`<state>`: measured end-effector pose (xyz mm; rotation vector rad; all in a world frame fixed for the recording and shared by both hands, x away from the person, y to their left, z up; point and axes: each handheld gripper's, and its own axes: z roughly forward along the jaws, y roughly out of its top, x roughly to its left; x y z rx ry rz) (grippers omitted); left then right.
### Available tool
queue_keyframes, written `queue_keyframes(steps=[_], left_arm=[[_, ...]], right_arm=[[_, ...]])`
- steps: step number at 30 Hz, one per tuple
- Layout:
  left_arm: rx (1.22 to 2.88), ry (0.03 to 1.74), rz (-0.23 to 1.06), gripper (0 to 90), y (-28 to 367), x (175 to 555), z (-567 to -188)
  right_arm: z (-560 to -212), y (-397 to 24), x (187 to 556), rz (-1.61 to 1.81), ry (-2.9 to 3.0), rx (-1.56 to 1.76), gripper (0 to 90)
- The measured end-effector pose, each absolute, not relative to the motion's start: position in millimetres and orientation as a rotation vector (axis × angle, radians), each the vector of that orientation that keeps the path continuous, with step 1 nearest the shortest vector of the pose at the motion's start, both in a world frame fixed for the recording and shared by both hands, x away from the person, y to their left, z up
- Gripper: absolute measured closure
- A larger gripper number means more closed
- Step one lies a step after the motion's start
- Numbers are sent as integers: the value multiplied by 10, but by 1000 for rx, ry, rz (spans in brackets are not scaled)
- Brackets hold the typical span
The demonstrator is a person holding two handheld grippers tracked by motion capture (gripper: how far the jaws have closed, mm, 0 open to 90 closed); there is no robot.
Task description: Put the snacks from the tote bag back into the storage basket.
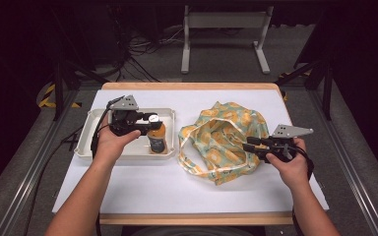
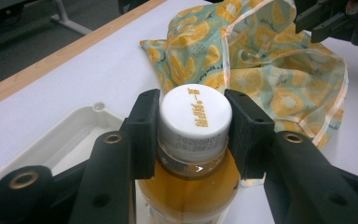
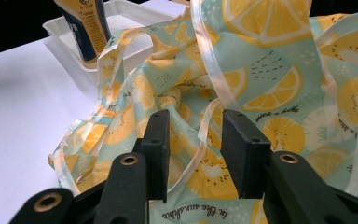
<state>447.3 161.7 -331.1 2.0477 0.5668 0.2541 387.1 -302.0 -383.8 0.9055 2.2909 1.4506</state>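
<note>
Fingers (image 2: pixel 142 135) of the left gripper (image 2: pixel 193 140) clamp the bottle (image 2: pixel 191 186) just under its white cap (image 2: pixel 193 119), upright in the tray (image 1: pixel 86 142).

Full of liquid, probably heavy and smooth: the neck is the surest hold. The right gripper (image 3: pixel 191 149) stands part open over the limp, light bag (image 3: pixel 279 93) on the table (image 1: pixel 177 187); whether it pinches the trim I cannot tell.

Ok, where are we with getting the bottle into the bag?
Done: the left gripper has its jaws closed on the cap of the orange bottle, which stands in the white tray. In hand: the right gripper is at the fruit-print bag, jaws open around a trim strip. Left: lifting the bottle and putting it inside, if that's the goal.
</note>
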Motion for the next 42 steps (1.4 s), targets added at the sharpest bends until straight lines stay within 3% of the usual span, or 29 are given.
queue_keyframes(steps=[14, 19, 24, 42], left_arm=[[2061, 568, 265, 571, 1602, 4457, -3312], [1993, 600, 268, 377, 1640, 4448, -3273], [1963, 611, 294, 287, 1713, 4393, -3219], [1947, 656, 358, 234, 2257, 3882, -3173]], right_arm=[[-3840, -3020, 3873, 1456, 2290, 911, 621], [-3836, -3021, 3872, 1461, 2286, 912, 602], [-3837, -3028, 3869, 1464, 2282, 921, 571], [-3674, -3069, 3835, 1429, 2240, 897, 398]])
